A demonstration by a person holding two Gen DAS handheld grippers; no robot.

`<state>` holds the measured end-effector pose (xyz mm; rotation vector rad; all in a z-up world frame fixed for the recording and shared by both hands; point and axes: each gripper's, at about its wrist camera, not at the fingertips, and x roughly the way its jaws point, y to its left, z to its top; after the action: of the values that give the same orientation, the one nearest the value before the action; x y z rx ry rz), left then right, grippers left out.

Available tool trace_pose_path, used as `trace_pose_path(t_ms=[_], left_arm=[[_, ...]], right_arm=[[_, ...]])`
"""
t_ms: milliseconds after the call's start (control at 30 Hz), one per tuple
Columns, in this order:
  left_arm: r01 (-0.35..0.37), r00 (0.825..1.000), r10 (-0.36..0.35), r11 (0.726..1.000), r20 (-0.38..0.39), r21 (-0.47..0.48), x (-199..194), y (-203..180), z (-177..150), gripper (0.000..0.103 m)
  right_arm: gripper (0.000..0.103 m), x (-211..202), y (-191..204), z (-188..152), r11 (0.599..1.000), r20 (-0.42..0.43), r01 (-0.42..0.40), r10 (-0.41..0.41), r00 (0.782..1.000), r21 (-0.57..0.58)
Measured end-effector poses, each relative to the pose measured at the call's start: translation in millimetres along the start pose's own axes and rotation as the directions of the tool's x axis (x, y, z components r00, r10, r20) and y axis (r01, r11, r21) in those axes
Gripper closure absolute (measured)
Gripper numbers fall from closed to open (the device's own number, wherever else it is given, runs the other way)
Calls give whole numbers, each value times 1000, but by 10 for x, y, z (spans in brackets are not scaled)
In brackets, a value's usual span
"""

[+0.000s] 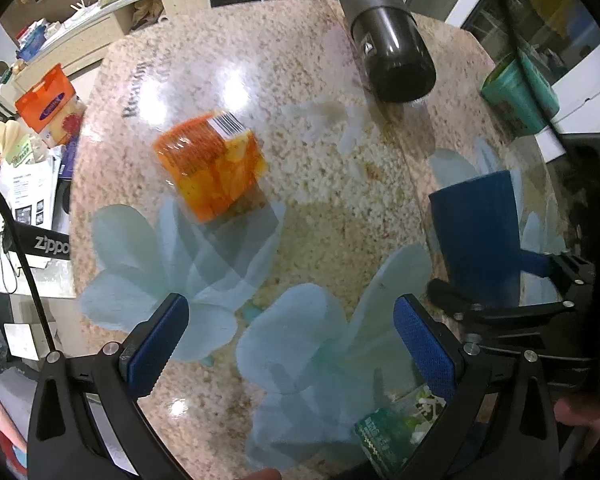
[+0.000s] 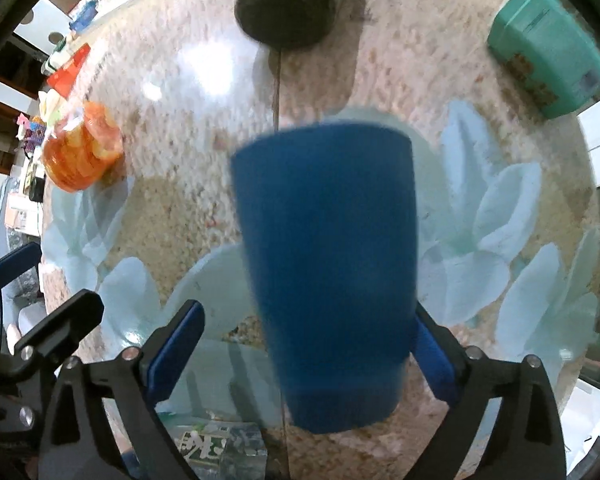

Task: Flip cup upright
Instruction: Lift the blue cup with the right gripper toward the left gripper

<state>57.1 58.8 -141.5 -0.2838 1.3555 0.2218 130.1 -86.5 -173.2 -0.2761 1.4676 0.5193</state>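
A dark blue cup [image 2: 328, 272] fills the middle of the right wrist view, lying between my right gripper's [image 2: 308, 352] blue pads, its narrow base toward the camera and its wide end pointing away. The right pad touches its side; the left pad [image 2: 176, 352] stands apart from it, so the jaws are open. In the left wrist view the cup [image 1: 478, 236] sits at the right edge with the right gripper's finger beside it. My left gripper [image 1: 292, 348] is open and empty above the flower-patterned glass table [image 1: 204, 92].
An orange packet [image 1: 214, 170] lies at mid-left on the table. A black cylinder [image 1: 388, 52] lies at the far side. A teal container [image 2: 548, 56] sits at the far right. A green packet [image 1: 384, 436] lies near the front edge. Cluttered shelves stand left.
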Motion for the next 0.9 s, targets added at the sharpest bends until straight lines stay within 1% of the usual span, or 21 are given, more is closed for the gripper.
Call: trace_pose_path(t_ms=[100,267,333,433,633,733,800,900], left_arm=[[7,1000,-7,1000,25,17,-145,-9,1,0],[25,999,-26,1000,46,15,-336,-39,17,0],[35,998,-37,999,51,26,-394,-80,16,0],[47,997,-50,998,59,50,-472,-147,12,0],[89,994,-95,992,56,91,-587,-349,-18,0],[103,993,-108,992,56,79,-620,-432,-1,0],[88,995,-92,994,50,64,-611,-495,32,0],[96,994,-98,995,45,39,-596,-576,60,0]], right_arm=[[0,-180,11,2,1000,41,10,-9,999,-20],[0,-486,26,-55,997,107,49,-44,993,-53],[0,-591,28,-75,998,119,48,-42,992,-46],[0,-731,-83,-169,999,135,45,-41,990,-27],[0,-1003,-234,-346,994,178,111,-110,978,6],[0,-1109,-323,-395,992,183,121,-123,975,22],[0,-1176,-409,-408,991,188,134,-136,973,22],[0,-1258,-550,-392,988,192,155,-155,969,18]])
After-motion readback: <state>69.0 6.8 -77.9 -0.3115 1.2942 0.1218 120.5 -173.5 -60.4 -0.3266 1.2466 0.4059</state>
